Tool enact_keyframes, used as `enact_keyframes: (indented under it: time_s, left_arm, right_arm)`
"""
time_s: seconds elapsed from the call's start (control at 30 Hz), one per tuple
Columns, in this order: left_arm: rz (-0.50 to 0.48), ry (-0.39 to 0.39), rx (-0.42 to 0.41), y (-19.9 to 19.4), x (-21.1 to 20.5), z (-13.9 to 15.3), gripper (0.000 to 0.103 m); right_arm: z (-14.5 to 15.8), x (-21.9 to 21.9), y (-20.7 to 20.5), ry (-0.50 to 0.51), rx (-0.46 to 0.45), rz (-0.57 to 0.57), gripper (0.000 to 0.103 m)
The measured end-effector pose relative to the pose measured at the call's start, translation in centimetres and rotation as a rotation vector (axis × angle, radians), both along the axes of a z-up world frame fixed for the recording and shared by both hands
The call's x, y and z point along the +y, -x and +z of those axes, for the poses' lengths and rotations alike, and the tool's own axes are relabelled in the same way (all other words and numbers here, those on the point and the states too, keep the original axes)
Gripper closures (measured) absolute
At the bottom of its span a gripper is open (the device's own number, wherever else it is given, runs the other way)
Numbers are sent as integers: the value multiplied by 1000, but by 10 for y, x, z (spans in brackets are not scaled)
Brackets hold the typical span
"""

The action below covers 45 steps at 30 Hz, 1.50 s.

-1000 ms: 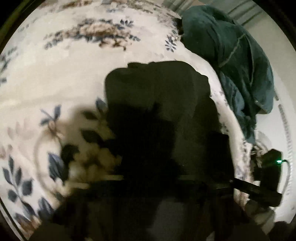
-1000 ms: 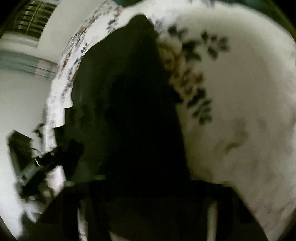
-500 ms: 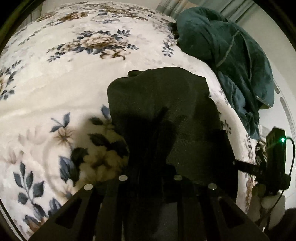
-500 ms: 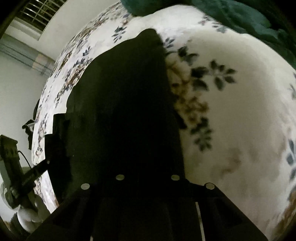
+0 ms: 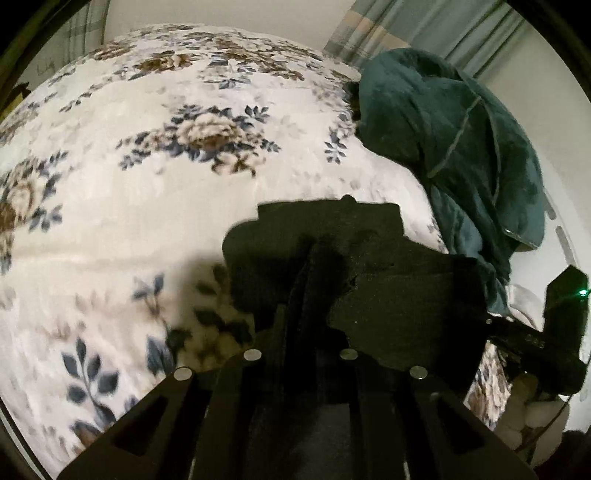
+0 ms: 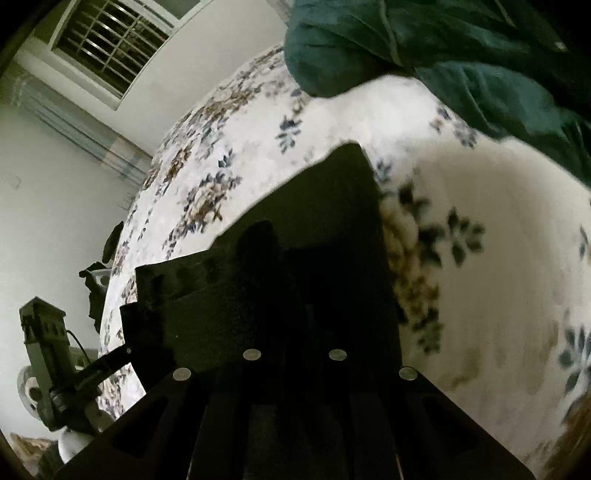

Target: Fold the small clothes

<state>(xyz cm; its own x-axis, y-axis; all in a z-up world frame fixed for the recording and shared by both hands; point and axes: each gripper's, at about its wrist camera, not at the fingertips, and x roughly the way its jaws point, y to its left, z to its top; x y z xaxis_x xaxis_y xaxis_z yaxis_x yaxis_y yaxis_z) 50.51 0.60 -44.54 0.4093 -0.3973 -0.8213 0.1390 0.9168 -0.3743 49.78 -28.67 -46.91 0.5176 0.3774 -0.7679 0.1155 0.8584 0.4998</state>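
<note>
Black garment (image 5: 332, 236): we see a small dark piece of clothing above the floral bedspread (image 5: 147, 206), held up at its near edge by both grippers, with its far edge drooping towards the bed. In the right wrist view the same cloth (image 6: 314, 221) spreads as one dark sheet with a squared far corner.

Left gripper (image 5: 310, 258): we see its fingers drawn close together on a bunched fold of the garment, pinching it; the cloth wraps over the tips.

Right gripper (image 6: 295, 280): we cannot tell how its fingers stand in its own view, because black cloth and deep shadow cover them. In the left wrist view it shows at the right edge of the garment (image 5: 517, 332), touching the cloth, with a small green light on its body.

Left gripper from the right wrist view: it sits at the left edge of the cloth (image 6: 125, 350).

Bedspread: white with blue and brown flower clusters, and we see it carrying a shadow under the lifted garment.

Green blanket (image 5: 461, 147): a heap of dark teal fabric lies on the far right of the bed, beyond the garment and apart from it; it also fills the top of the right wrist view (image 6: 443, 48).

Containers: we make out no box, basket or drawer in either view.

Room: a barred window (image 6: 110, 40) and curtains (image 5: 424, 33).
</note>
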Motion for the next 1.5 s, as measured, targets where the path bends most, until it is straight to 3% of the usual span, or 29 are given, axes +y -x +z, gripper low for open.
enact_keyframes:
  time_s: [0.13, 0.3, 0.4, 0.43, 0.5, 0.57, 0.6, 0.63, 0.7, 0.77, 0.8, 0.83, 0.9, 1.0, 1.03, 1.07, 1.1, 1.13, 1.17, 1.2, 1.33, 1.4, 1.5]
  left_arm:
    - [13, -3, -22, -40, -6, 3, 96]
    - [20, 8, 31, -110, -18, -17, 96]
    - [-10, -23, 99, -153, -32, -44, 96]
    - [-25, -22, 159, -169, -36, -60, 95]
    - [-18, -7, 242, -180, -34, -79, 90]
    - [27, 44, 288, -180, -22, -85, 77]
    - [47, 80, 283, -175, -15, -83, 64]
    - [66, 120, 276, -170, -8, -80, 44]
    - [68, 196, 247, -158, 1, -76, 41]
    - [16, 208, 238, -151, -3, -78, 42]
    - [2, 160, 216, -148, -7, -79, 68]
    - [-9, 110, 209, -149, -9, -82, 92]
    - [6, 87, 248, -153, -7, -96, 91]
    - [16, 106, 256, -148, -8, -87, 87]
    - [13, 110, 242, -144, -5, -79, 80]
    - [5, 126, 206, -132, -2, -64, 78]
    - [7, 135, 175, -121, 0, -53, 64]
    - [20, 144, 148, -105, 6, -42, 31]
    - [49, 164, 124, -82, 14, -32, 15]
    - [78, 191, 109, -61, 21, -27, 9]
    - [264, 336, 176, 31, 52, -40, 9]
    - [364, 422, 238, 73, 56, -62, 9]
    - [458, 549, 322, 102, 45, -101, 9]
  right_arm:
    - [13, -3, -33, 10, -28, -3, 96]
    - [4, -16, -97, 26, -4, -61, 97]
    - [-18, -21, -147, 76, 55, -88, 97]
    - [-29, -22, -160, 102, 92, -95, 97]
    - [-48, -23, -178, 125, 168, -85, 96]
    - [-64, -25, -187, 147, 258, -60, 89]
    - [-63, -30, -183, 138, 257, -61, 81]
    - [-61, -33, -178, 109, 238, -56, 68]
    - [-58, -39, -168, 49, 220, -45, 56]
    - [-66, -38, -163, -8, 245, 0, 55]
    - [-70, -36, -163, -18, 259, 22, 63]
    - [-72, -35, -161, 35, 248, 26, 95]
    - [-79, -40, -162, 113, 260, -4, 97]
    - [-82, -40, -162, 52, 289, -1, 96]
    - [-77, -40, -161, 19, 285, 5, 95]
    - [-72, -42, -160, -8, 290, 9, 91]
    - [-67, -45, -157, -34, 305, 14, 72]
    - [-62, -49, -153, -50, 300, 16, 47]
    - [-55, -55, -147, -76, 283, 22, 36]
    - [-50, -59, -142, -98, 272, 34, 26]
    - [-54, -74, -133, -128, 303, 83, 18]
    - [-73, -77, -137, -145, 343, 108, 18]
    - [-100, -79, -145, -197, 372, 123, 18]
